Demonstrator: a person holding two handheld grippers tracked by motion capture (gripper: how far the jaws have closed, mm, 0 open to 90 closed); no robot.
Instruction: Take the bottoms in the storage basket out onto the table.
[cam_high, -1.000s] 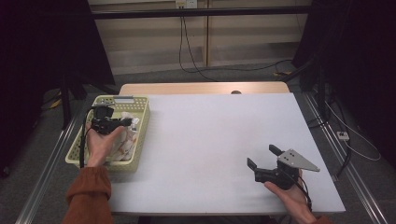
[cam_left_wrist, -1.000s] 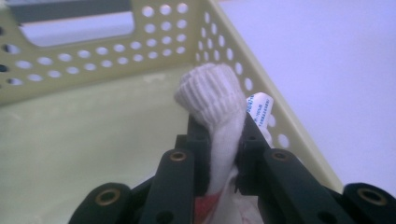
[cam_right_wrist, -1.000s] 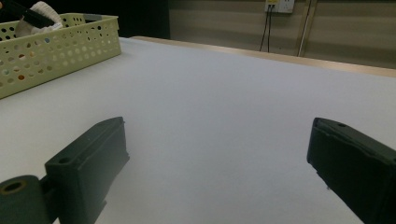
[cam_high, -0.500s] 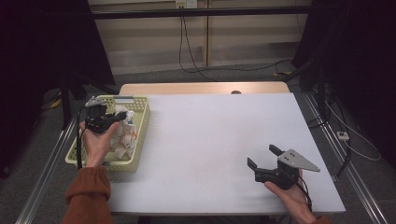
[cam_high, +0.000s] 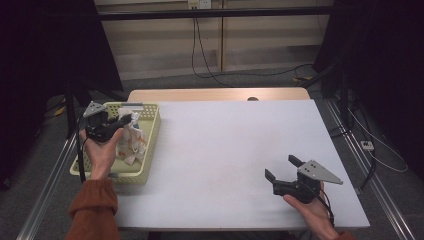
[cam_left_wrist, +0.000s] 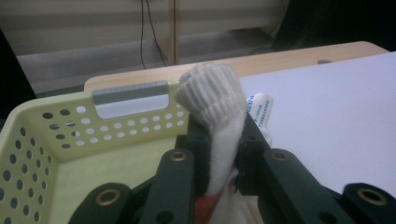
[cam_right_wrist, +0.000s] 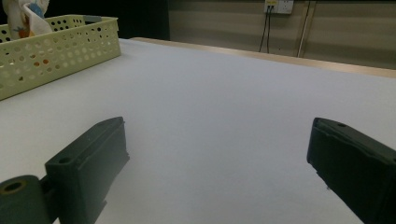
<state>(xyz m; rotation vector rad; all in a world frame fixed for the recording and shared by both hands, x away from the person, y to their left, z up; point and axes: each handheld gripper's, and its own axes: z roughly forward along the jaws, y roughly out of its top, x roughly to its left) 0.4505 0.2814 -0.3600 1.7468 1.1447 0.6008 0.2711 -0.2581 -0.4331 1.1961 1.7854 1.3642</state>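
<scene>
Sock (cam_left_wrist: 215, 122), cream-white and ribbed, sits pinched between the jaws of my left gripper (cam_left_wrist: 219, 140), its rolled cuff bulging above the jaw tips at the centre of the left gripper view. In the high view I see this gripper (cam_high: 122, 121) at the left of the frame, held in the left hand (cam_high: 102, 152) above the pale yellow perforated basket (cam_high: 150, 145), with the sock (cam_high: 131, 132) hanging from it toward more white cloth with orange marks (cam_high: 131, 150) lying inside the basket. The basket stands on the left edge of the white table (cam_high: 235, 150).

My right gripper (cam_high: 283, 172) appears at the lower right of the high view, held in the right hand (cam_high: 307, 212) low over the table, well apart from the basket. Its jaws are spread wide with only bare tabletop between them, as the right gripper view confirms (cam_right_wrist: 219, 168); the basket (cam_right_wrist: 60, 51) shows at the upper left of that view.
</scene>
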